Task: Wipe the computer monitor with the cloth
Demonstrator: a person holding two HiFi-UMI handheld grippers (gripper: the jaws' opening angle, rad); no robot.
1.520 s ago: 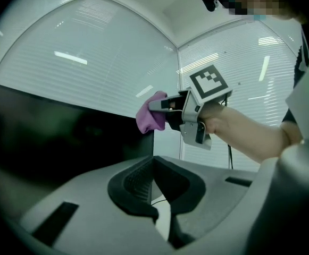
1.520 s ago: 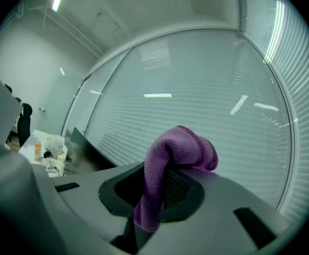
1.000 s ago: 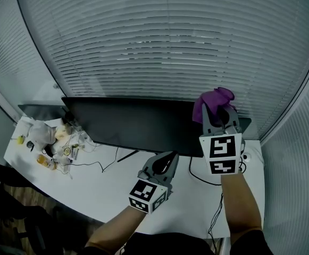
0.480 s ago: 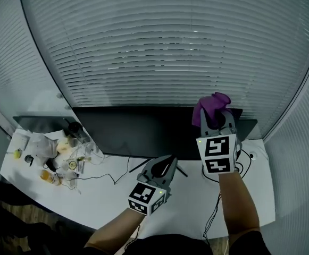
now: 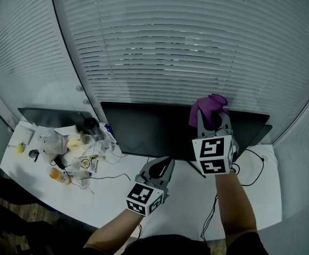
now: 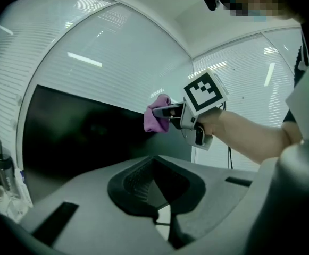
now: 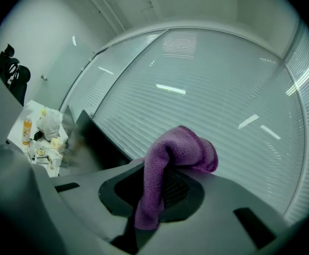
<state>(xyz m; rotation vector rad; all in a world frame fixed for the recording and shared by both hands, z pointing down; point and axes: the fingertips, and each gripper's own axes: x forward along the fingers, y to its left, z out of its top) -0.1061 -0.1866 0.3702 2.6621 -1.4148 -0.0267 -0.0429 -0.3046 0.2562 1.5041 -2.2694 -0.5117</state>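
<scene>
2 grippers over a worktop (image 5: 106, 193): the right gripper (image 5: 214, 120) pinches a purple cloth (image 5: 207, 106) at the monitor's (image 5: 149, 132) top edge; the left gripper (image 5: 167, 161) hangs below, jaws together, empty.

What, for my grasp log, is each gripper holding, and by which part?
The right gripper pinches the purple cloth by one end; the rest bunches past its tips. The left gripper holds nothing.

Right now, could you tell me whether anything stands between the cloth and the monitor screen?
Nothing visible does. The right gripper holds the purple cloth at the monitor's upper edge, near its right end; the desk clutter sits off to the screen's left.
</scene>
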